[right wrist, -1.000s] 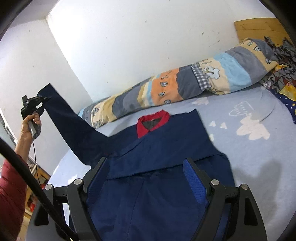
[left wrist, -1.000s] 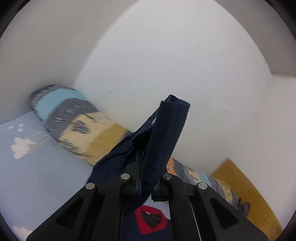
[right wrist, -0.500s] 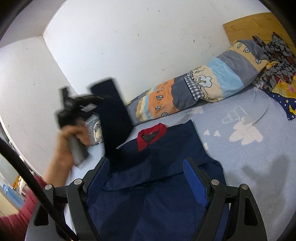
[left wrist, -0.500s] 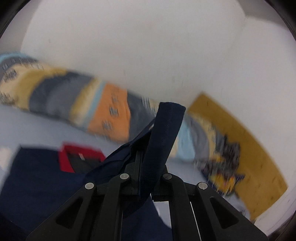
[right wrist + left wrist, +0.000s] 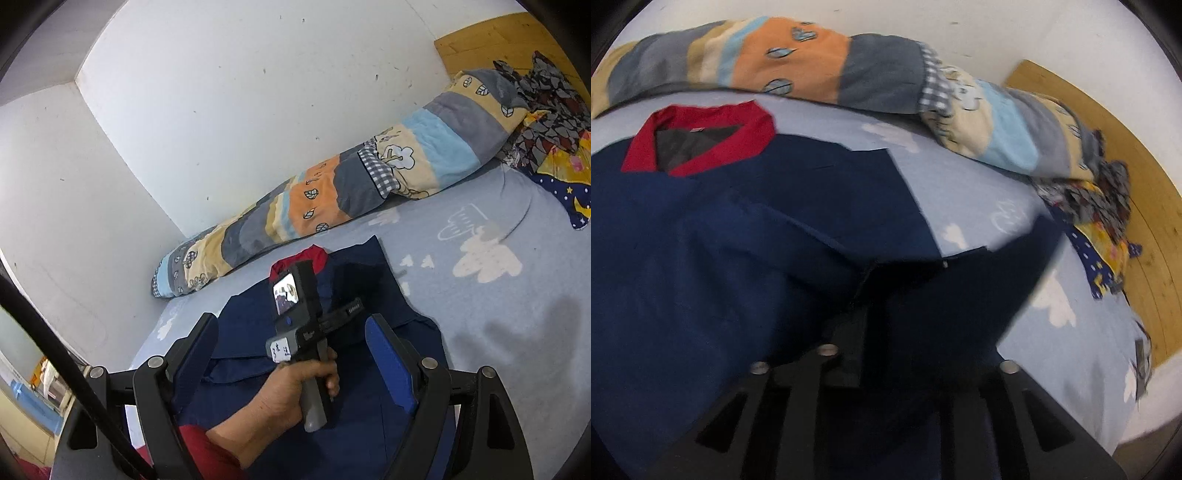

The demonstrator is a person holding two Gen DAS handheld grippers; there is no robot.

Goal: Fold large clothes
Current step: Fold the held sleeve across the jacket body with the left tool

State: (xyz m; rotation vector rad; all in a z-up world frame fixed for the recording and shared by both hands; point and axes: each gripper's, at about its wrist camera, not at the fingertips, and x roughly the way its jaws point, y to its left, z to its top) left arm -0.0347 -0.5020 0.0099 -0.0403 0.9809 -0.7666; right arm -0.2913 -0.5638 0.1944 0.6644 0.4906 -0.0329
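Nothing showing as clearly readable text. White sticker (image 5: 279, 349) sitting on rear of left gripper (image 5: 334, 314), carrying few dark handwritten marks (too small to make out). Short pale lettering running along black side bar (image 5: 351, 309) of same gripper, also illegible. Small screen (image 5: 285, 290) glowing on its back, showing picture only, no readable characters.

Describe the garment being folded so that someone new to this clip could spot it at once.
Start at the pale blue bed sheet with white clouds, with a long striped bolster along the wall. The jacket lies flat on the sheet in front of the bolster. It is plain navy with a red collar, unlike the patterned cloth pile by the headboard.
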